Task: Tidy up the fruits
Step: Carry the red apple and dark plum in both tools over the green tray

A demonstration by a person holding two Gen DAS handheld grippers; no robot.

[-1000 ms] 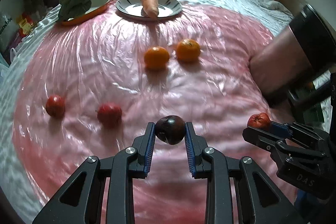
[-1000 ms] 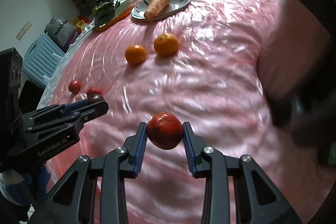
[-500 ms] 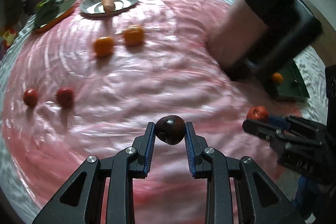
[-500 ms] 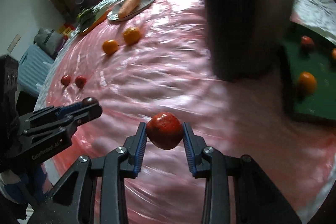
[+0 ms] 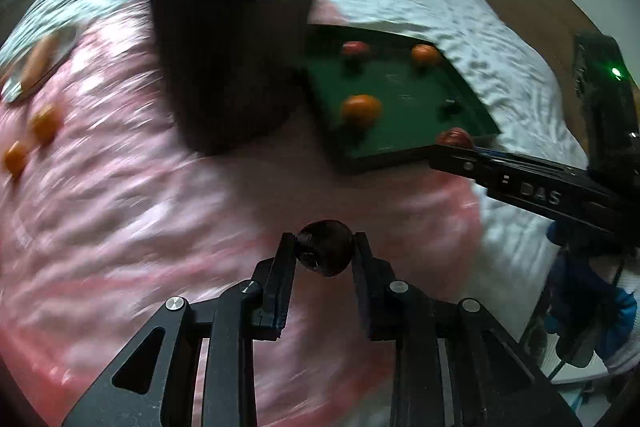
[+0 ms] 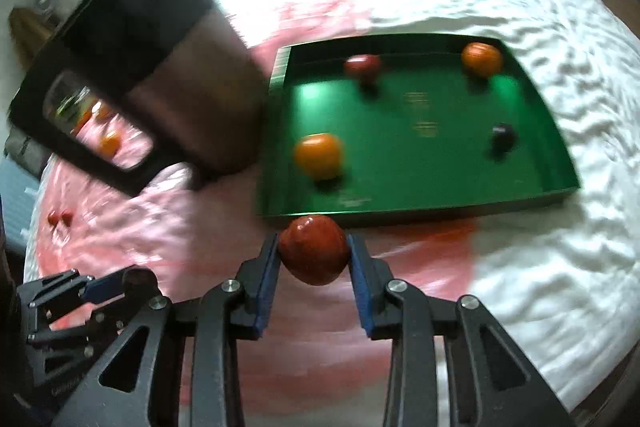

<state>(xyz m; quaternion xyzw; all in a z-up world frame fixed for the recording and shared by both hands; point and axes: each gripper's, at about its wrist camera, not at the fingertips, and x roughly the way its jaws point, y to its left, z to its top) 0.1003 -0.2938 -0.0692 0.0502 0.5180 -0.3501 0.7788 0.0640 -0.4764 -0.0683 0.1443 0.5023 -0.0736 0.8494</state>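
Both hands loaded — my left gripper [image 5: 325, 254] is clamped on a dark plum [image 5: 325, 253], and my right gripper [image 6: 313, 255] is squeezing a red fruit [image 6: 313, 254], glossy and round, a little wider than the plum. Neither touches the bedding; both hang in the air over the pink plastic sheet [image 6: 132, 227].

The green tray [image 6: 280, 75] lies at twelve o'clock from my right fingers, just beyond the red fruit; from the left view it sits up at one o'clock, well apart from the plum. Four pieces already rest in it: two oranges [image 6: 319, 155], a reddish one and a small dark one, spread out.

To do this well, I'd say: clear the tray's near wall before lowering, pick the bare middle of the green floor so nothing gets knocked, and set each fruit down low before letting go — round fruit on a smooth tray will likely roll. The picture is blurred, so finer detail escapes me.
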